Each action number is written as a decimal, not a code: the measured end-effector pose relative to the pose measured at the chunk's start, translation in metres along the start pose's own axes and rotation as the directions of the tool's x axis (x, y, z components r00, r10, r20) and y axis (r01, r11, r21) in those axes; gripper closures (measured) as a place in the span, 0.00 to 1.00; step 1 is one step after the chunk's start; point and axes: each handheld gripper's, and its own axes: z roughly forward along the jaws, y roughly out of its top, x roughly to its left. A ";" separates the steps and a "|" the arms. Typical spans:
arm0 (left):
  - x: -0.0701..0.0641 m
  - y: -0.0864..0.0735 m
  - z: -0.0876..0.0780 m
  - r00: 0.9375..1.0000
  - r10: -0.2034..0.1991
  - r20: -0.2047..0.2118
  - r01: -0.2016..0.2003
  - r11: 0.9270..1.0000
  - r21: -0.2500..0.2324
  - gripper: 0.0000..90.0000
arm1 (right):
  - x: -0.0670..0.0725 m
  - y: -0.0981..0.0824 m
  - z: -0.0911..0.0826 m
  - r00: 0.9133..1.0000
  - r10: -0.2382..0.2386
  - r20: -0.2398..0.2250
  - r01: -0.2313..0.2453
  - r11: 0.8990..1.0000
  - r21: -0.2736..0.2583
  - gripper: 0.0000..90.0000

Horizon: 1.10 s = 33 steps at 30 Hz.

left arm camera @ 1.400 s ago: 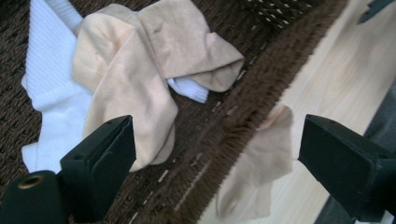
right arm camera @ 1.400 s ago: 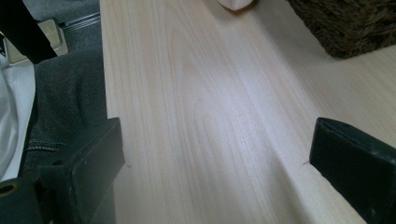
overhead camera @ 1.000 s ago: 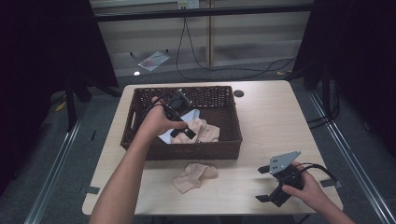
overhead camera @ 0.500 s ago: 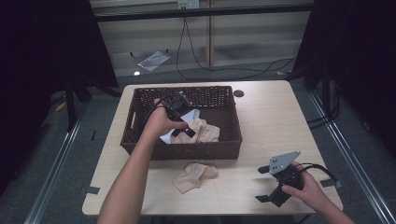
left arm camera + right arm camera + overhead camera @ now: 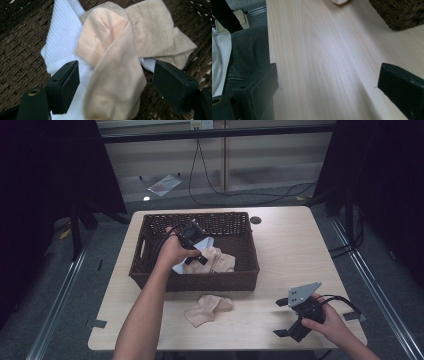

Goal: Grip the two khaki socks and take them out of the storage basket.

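One stray sock (image 5: 208, 307) outside basket (image 5: 200, 281)

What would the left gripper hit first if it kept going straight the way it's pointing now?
Most likely the beige sock. The left gripper points down into the basket, its jaws, which have just been closing, astride the sock without pressing it. A white sock lies beneath, though depth is hard to judge.

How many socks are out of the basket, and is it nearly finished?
One beige sock already lies on the table in front of the basket. The left gripper is down in the basket, its jaws just closing around another beige sock but not pressing on it yet. A white sock lies underneath. The right gripper rests open on the table.
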 end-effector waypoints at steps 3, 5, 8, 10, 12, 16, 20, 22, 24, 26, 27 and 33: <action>0.002 0.001 0.005 1.000 -0.004 0.008 0.004 1.000 -0.009 0.25 | 0.000 0.000 0.000 1.000 0.000 -0.003 0.000 1.000 -0.003 0.03; 0.005 0.001 0.009 1.000 0.000 0.008 0.000 1.000 -0.006 0.26 | 0.000 0.000 0.000 1.000 -0.002 0.000 0.002 1.000 0.000 0.03; 0.006 0.001 0.014 1.000 -0.004 0.014 0.004 1.000 -0.008 0.28 | 0.000 0.000 -0.001 1.000 -0.004 0.001 0.004 1.000 -0.003 0.03; 0.007 0.001 0.016 1.000 0.007 0.013 -0.007 1.000 -0.014 0.32 | 0.000 0.000 -0.001 1.000 -0.002 -0.001 0.002 1.000 -0.002 0.03; 0.007 0.003 0.019 1.000 0.022 0.010 -0.022 1.000 -0.020 0.34 | 0.000 0.000 -0.001 1.000 -0.005 0.000 0.005 1.000 -0.002 0.03; 0.006 0.004 0.024 0.999 0.028 0.020 -0.027 1.000 -0.013 0.42 | 0.000 0.000 -0.001 1.000 -0.005 -0.001 0.005 1.000 -0.002 0.03; 0.005 0.004 0.026 0.997 -0.012 0.081 0.010 1.000 0.026 0.83 | 0.000 0.000 -0.002 1.000 -0.004 0.000 0.004 1.000 -0.003 0.03; 0.004 0.004 0.022 0.994 -0.058 0.096 0.054 0.998 0.041 0.93 | 0.000 0.000 -0.002 1.000 -0.005 0.001 0.005 1.000 -0.001 0.03; 0.003 0.004 0.016 0.990 -0.079 0.116 0.074 0.996 0.050 0.95 | 0.000 0.000 -0.001 1.000 -0.006 0.000 0.006 1.000 0.001 0.03; 0.002 0.005 0.009 0.989 -0.095 0.115 0.089 0.994 0.059 0.96 | 0.000 0.000 -0.001 1.000 -0.008 -0.001 0.008 1.000 0.002 0.03; 0.002 0.005 0.009 0.989 -0.095 0.115 0.089 0.994 0.059 0.96 | 0.000 0.000 -0.001 1.000 -0.008 -0.001 0.008 1.000 0.002 0.03; 0.001 0.005 -0.015 0.985 -0.104 0.136 0.101 0.994 0.032 0.96 | 0.000 0.000 -0.001 1.000 -0.003 -0.002 0.003 1.000 0.003 0.03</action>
